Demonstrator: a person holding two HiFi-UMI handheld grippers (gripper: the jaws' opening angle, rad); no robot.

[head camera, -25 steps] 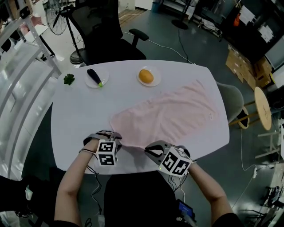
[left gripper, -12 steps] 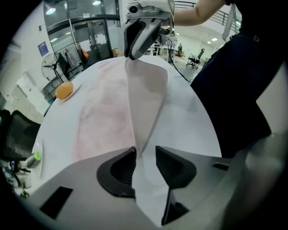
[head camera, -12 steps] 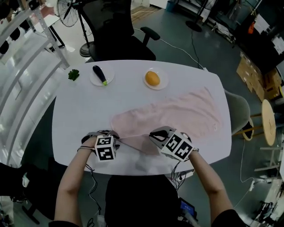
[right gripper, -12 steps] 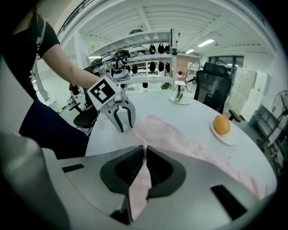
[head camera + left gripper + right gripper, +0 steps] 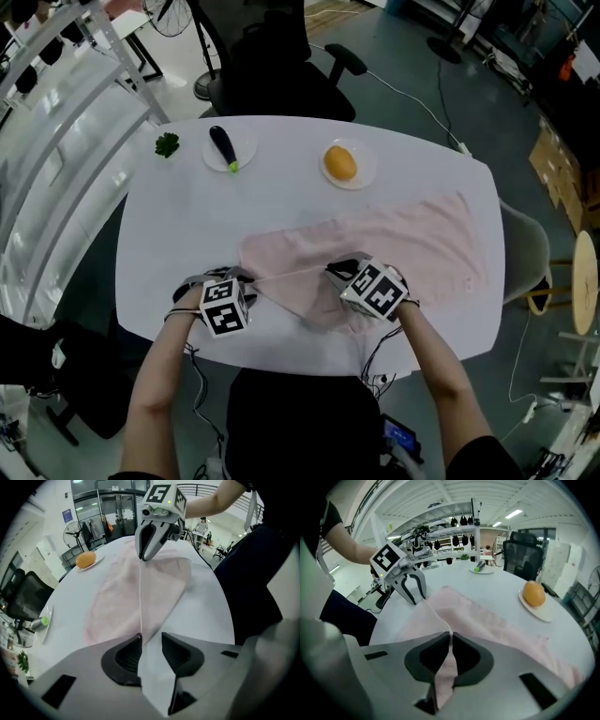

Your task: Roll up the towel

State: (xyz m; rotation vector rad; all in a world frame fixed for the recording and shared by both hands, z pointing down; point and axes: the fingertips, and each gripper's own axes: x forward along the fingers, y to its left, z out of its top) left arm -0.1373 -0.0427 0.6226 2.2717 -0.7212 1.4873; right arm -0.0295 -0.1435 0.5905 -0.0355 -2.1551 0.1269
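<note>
A pale pink towel (image 5: 412, 234) lies across the white table (image 5: 169, 234), and its near edge is lifted and folded over itself. My right gripper (image 5: 339, 272) is shut on that edge, with pink cloth pinched between its pads (image 5: 451, 634). My left gripper (image 5: 246, 277) holds the same edge at the near left corner. The hem runs taut from its left pad (image 5: 136, 644) to the right gripper (image 5: 143, 557), and pale cloth hangs between its jaws. Beyond the grippers the towel (image 5: 117, 597) stays flat on the table.
At the table's far side an orange (image 5: 340, 162) sits on a small plate, an eggplant (image 5: 223, 146) on another, and a green sprig (image 5: 167, 144) lies loose. A black office chair (image 5: 272, 56) stands behind the table. A metal rack (image 5: 56, 56) is at left.
My right gripper has carried the towel's near edge forward over the towel, folding it. The left gripper has shifted slightly and rolled, still on the corner.
</note>
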